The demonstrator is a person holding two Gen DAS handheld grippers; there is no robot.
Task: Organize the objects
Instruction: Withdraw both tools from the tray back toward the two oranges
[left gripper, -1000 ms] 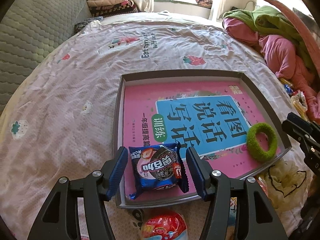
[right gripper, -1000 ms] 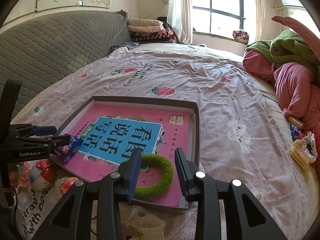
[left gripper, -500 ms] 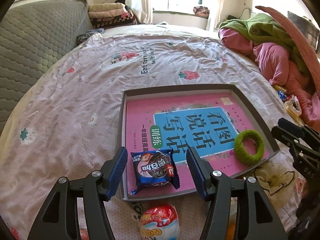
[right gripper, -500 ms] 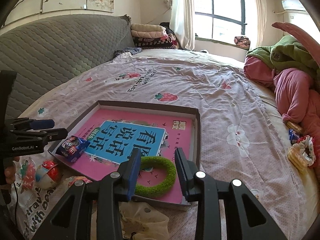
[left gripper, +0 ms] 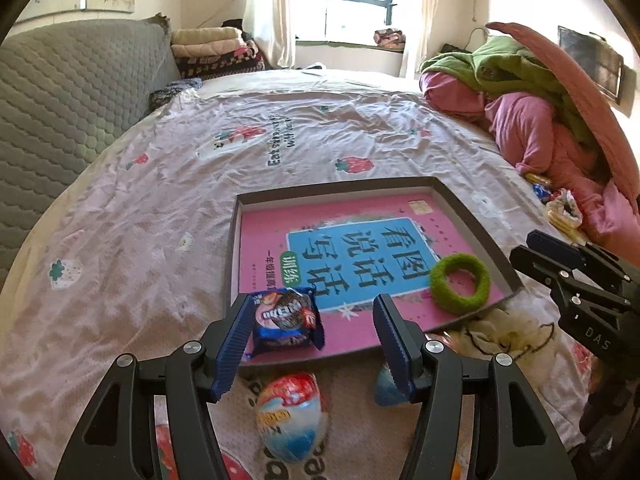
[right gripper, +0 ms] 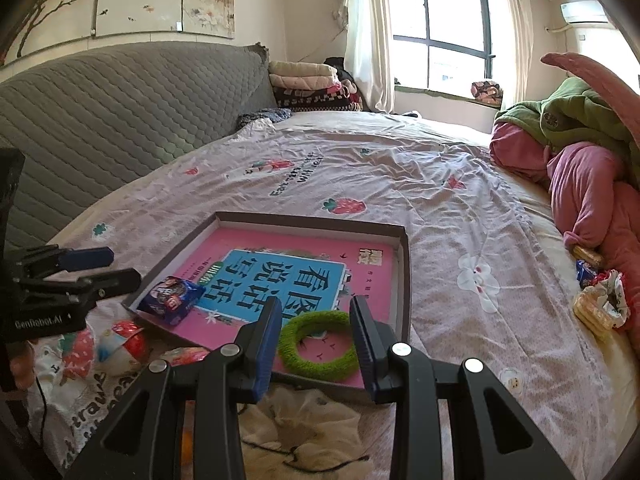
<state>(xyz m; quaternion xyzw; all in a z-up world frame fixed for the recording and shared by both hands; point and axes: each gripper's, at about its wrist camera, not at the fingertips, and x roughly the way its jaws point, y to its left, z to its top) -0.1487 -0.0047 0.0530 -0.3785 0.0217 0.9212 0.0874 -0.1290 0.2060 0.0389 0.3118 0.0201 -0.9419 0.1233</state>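
My left claw (left gripper: 310,334) stands apart, empty; my right claw (right gripper: 316,338) also apart, empty. Done: cookie packet (left gripper: 286,318) at 7 o'clock and green ring (left gripper: 460,282) at 4 o'clock lie in the tray (left gripper: 234,240). Left: egg toy (left gripper: 292,414) on the bed (left gripper: 160,220), at the tray's near rim. Open room lies toward 12 o'clock.

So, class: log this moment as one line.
left gripper: open, empty | right gripper: open, empty | tray: book, cookie pack, green ring
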